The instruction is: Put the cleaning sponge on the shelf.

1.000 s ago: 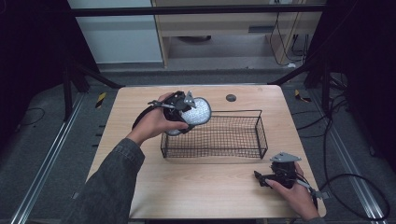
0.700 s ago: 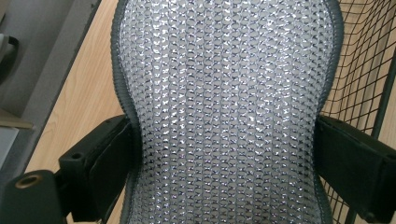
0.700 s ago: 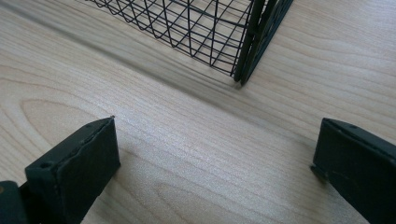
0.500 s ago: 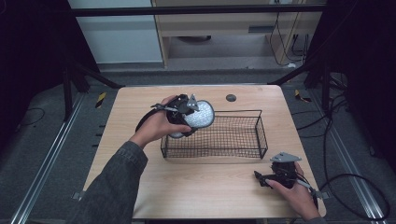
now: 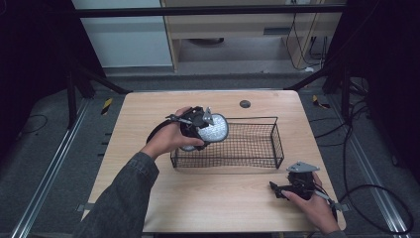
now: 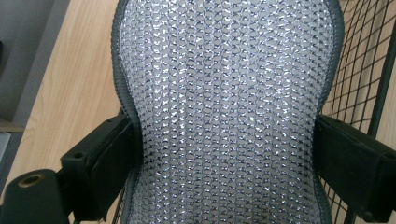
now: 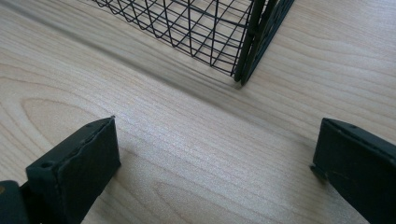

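Observation:
A black wire basket (image 5: 257, 148) stands in the middle of the wooden table (image 5: 148, 114). My left gripper (image 5: 205, 130) is shut on a silvery-white mesh pad with a grey rim (image 5: 214, 130) and holds it over the basket's left end. In the left gripper view the mesh pad (image 6: 224, 107) is squeezed between both black jaws, with basket wire (image 6: 369, 74) at the right. My right gripper (image 5: 285, 191) rests open near the table's front right corner. In the right gripper view its jaws stand wide apart over bare wood, facing the basket's corner (image 7: 247, 51).
A small dark round disc (image 5: 244, 103) lies on the table behind the basket. Black frame posts stand at the table's far corners. Cables (image 5: 366, 198) trail on the floor to the right.
My left gripper has carried the mesh pad a little to the right, further over the basket's left end. The right gripper has stayed put.

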Available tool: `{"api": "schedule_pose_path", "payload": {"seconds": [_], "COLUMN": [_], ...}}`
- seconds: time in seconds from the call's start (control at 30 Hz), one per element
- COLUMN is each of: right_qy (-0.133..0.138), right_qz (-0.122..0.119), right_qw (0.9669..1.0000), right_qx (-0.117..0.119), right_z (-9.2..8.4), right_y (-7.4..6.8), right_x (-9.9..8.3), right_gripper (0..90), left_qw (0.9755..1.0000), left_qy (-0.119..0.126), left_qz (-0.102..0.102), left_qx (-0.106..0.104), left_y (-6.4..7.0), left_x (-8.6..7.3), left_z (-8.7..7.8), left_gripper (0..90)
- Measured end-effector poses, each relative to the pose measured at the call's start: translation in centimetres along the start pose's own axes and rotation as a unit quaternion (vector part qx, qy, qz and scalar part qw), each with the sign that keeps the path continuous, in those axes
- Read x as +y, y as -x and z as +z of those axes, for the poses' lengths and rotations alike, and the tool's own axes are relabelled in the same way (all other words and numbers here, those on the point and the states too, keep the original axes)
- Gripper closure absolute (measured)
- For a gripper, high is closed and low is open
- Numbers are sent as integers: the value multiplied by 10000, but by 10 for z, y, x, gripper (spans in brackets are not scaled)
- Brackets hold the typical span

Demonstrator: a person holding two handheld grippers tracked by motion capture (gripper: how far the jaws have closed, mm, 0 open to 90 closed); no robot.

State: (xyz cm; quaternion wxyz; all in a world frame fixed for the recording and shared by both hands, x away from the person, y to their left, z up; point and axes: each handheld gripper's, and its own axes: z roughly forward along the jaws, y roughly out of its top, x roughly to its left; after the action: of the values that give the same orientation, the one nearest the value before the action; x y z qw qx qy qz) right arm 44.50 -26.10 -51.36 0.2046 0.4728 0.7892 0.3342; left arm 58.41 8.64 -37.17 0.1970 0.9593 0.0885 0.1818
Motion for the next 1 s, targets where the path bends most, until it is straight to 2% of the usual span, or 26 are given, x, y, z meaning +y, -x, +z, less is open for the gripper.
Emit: {"api": "schedule_pose_path", "payload": {"seconds": [0.07, 0.27, 0.3, 0.37, 0.47, 0.57, 0.63, 0.93, 1.0], "right_qy": [12, 9, 9, 13, 10, 12, 3, 4, 11], "right_qz": [5, -18, -20, 0, -23, -24, -5, -4, -4], "right_qw": [10000, 10000, 10000, 10000, 10000, 10000, 10000, 10000, 10000], "right_qx": [3, -8, -10, -4, -13, -14, -5, -4, 2], "right_z": [0, 0, 0, 0, 0, 0, 0, 0, 0], "right_y": [0, 0, 0, 0, 0, 0, 0, 0, 0], "right_x": [0, 0, 0, 0, 0, 0, 0, 0, 0], "right_gripper": [6, 6, 7, 7, 6, 6, 7, 7, 6], "left_qw": [10000, 9999, 9998, 9998, 9991, 9989, 9985, 9985, 9983], "left_qy": [-18, -82, -76, -68, 9, 22, 35, 80, 84], "left_qz": [31, -66, -98, -156, -349, -429, -490, -487, -488], "left_qx": [-24, -129, -161, -84, -226, -185, -253, -244, -296], "left_y": [1, 2, 2, 1, -1, -2, -2, 0, 1], "left_x": [-2, -7, -8, -8, -10, -10, -9, -8, -8], "left_z": [1, 6, 6, 7, 8, 9, 9, 7, 6], "left_gripper": [90, 92, 90, 79, 51, 37, 34, 57, 60]}}
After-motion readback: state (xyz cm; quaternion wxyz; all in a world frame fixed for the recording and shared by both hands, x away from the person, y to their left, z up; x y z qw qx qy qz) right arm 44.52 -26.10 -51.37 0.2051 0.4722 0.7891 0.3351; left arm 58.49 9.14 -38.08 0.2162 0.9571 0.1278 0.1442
